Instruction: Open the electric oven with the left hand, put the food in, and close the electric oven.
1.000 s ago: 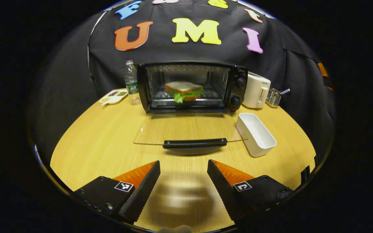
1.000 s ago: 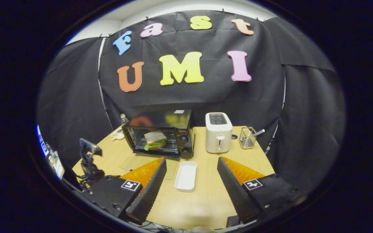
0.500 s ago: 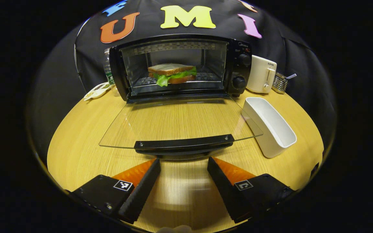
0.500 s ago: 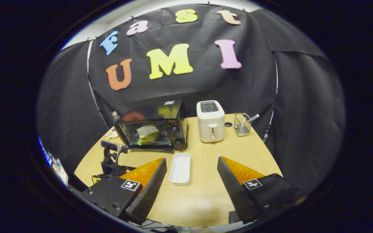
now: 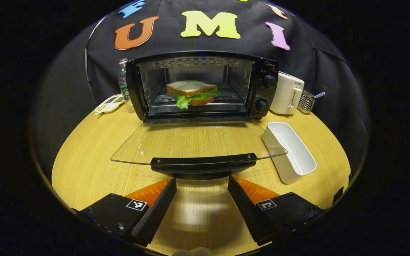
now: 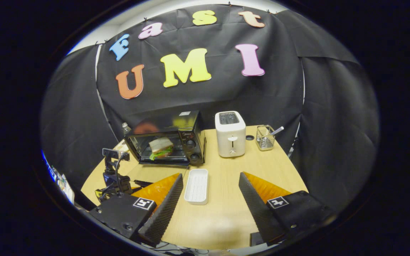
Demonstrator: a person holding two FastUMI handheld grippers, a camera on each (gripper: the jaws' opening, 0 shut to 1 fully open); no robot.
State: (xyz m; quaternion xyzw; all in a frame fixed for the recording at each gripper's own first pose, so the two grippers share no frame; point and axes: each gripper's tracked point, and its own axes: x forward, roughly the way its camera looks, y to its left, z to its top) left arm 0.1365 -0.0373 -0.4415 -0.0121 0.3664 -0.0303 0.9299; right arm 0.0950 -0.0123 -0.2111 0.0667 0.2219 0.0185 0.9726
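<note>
In the left gripper view, a small dish (image 5: 108, 104) and a bottle (image 5: 122, 80) sit at the table's (image 5: 84, 156) far left edge, beside the oven (image 5: 201, 85). The oven's glass door (image 5: 194, 142) lies flat open, and the sandwich (image 5: 192, 93) rests on the rack inside. The left gripper (image 5: 201, 199) hovers just before the door handle (image 5: 203, 161), fingers wide apart and holding nothing. A white tray (image 5: 290, 151) lies right of the door, then a toaster (image 5: 286, 97). Bare table lies in front. In the right gripper view, the right gripper (image 6: 210, 204) gapes empty, well back.
</note>
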